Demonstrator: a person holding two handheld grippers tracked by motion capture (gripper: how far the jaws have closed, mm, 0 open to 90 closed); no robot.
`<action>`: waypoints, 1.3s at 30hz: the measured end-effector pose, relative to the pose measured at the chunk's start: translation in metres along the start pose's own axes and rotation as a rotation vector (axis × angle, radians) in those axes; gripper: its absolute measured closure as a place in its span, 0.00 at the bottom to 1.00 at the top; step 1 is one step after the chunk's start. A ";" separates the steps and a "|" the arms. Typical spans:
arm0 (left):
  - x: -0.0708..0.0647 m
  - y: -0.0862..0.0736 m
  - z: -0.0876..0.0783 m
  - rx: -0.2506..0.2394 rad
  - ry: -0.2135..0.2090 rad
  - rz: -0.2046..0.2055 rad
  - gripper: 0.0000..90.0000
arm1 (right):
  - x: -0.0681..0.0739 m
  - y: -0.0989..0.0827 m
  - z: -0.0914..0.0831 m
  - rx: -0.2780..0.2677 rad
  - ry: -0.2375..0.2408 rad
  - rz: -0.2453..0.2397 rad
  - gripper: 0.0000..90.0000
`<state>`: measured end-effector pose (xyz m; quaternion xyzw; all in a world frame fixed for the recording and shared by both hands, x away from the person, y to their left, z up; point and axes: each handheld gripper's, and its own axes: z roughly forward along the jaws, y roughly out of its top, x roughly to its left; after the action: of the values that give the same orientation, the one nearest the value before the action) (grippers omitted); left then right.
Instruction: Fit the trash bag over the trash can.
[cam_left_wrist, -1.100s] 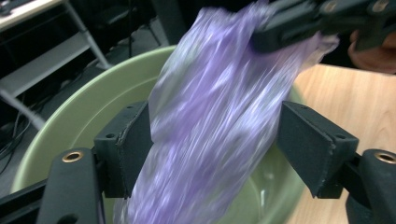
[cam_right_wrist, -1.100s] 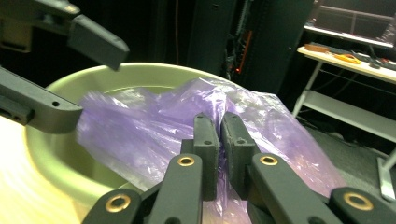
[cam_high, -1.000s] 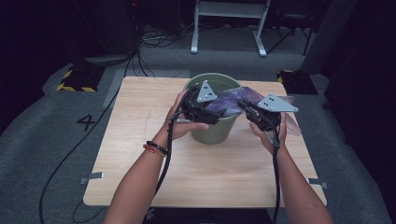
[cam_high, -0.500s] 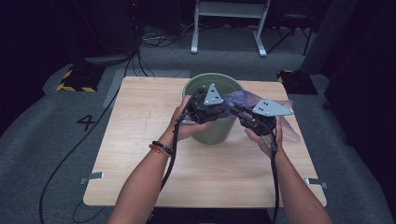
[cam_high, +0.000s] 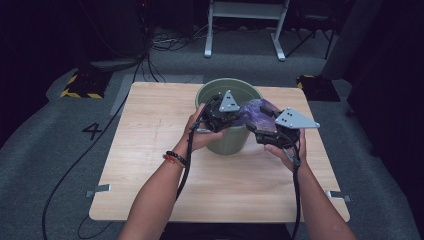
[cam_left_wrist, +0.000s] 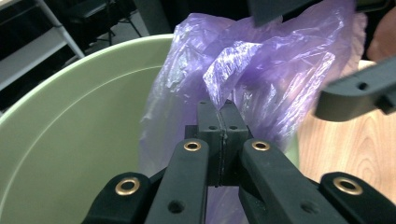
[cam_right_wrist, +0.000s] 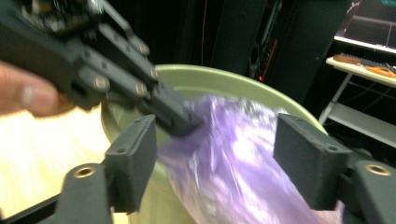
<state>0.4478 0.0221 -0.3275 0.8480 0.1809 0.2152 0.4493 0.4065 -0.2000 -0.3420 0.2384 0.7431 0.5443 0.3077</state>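
A crumpled purple plastic bag (cam_high: 255, 111) hangs over the near right rim of a pale green bucket (cam_high: 227, 142) in the middle of the table. My left gripper (cam_left_wrist: 222, 109) has just been closing and is now shut on a fold of the bag (cam_left_wrist: 271, 70), above the bucket's inside (cam_left_wrist: 84, 116). My right gripper (cam_right_wrist: 222, 156) has just been opening. Its pads stand wide on either side of the bag (cam_right_wrist: 243, 186) without pressing it. From the right gripper view the left gripper (cam_right_wrist: 180, 116) pinches the film in front of the rim (cam_right_wrist: 224, 77).
The bucket stands on a light wooden table (cam_high: 150, 150) ringed by grey carpet. A white metal stand (cam_high: 245, 20) and loose cables lie on the floor beyond the far edge. A yellow-and-black striped block (cam_high: 80, 87) sits off the far left corner.
Both hands stay over the bucket's near rim with the bag between them. The right gripper sits a little lower and nearer than a second ago.
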 end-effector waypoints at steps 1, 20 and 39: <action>0.002 -0.001 -0.001 0.000 0.003 -0.004 1.00 | 0.000 -0.002 -0.002 0.013 -0.002 -0.010 0.33; 0.029 -0.018 -0.013 0.024 0.050 -0.067 1.00 | -0.027 -0.068 -0.027 0.147 -0.111 0.008 0.66; 0.043 -0.033 -0.024 -0.039 0.086 -0.157 0.45 | -0.037 -0.071 -0.045 0.095 -0.083 0.034 0.95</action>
<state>0.4678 0.0776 -0.3342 0.8121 0.2619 0.2189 0.4732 0.3987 -0.2757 -0.3926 0.2877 0.7507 0.5032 0.3171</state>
